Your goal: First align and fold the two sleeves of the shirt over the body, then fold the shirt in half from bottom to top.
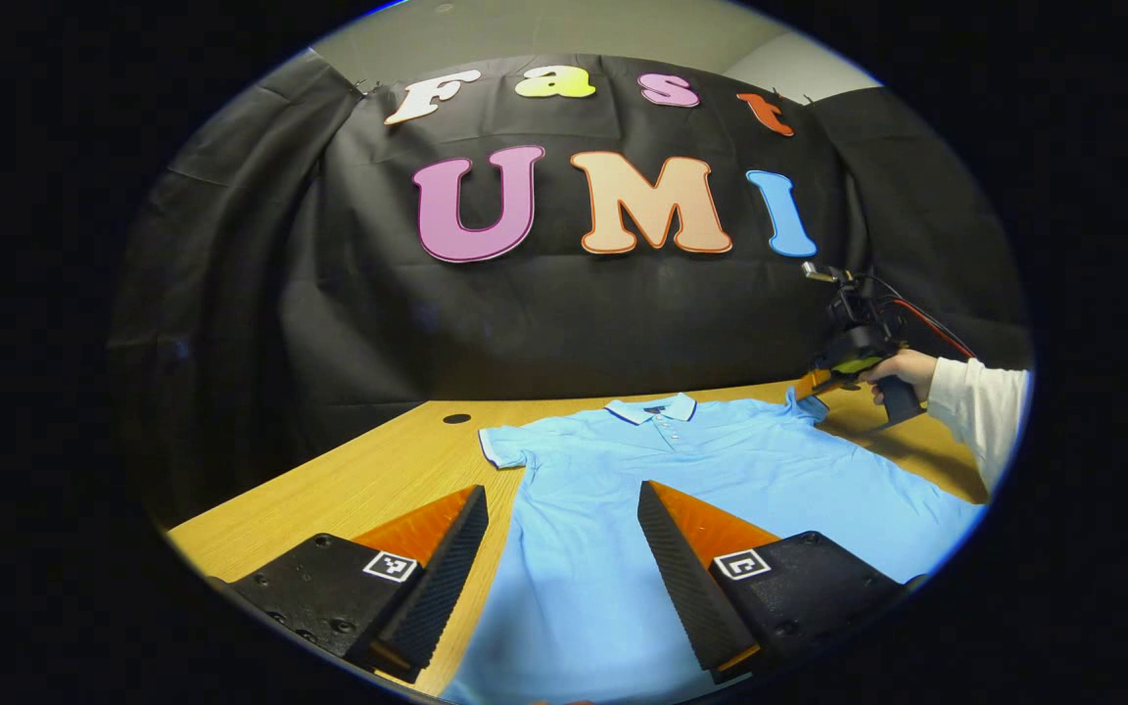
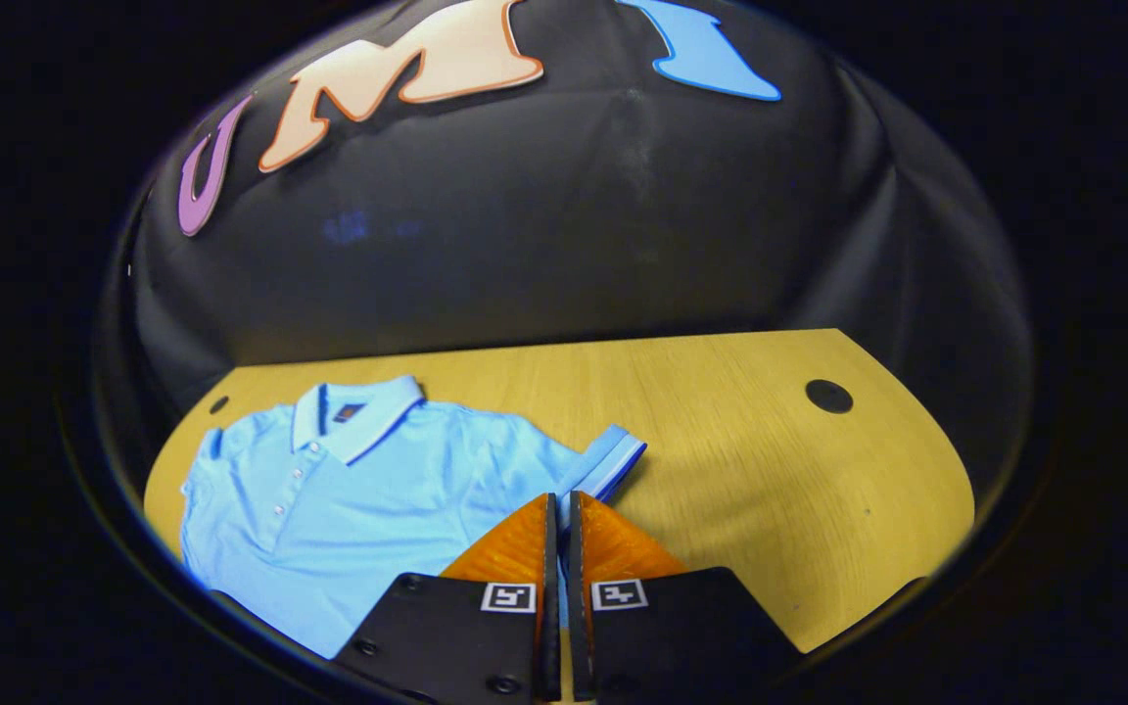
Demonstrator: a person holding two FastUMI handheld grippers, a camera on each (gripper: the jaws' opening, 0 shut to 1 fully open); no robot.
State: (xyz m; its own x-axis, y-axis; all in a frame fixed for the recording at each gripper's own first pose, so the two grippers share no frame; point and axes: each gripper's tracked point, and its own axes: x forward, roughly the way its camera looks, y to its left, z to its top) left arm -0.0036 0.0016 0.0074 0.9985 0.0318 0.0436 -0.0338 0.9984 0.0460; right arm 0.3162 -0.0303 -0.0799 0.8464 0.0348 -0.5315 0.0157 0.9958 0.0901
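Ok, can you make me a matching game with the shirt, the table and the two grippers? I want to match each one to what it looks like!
Things:
1. shirt
2. table
3. left hand-held gripper
4. right hand-held gripper

Looks:
A. fingers closed together
B. light blue, spread flat
C. fingers wide apart
D. wooden, with a round dark hole

Pairs: 1-B, 2-D, 3-C, 4-A
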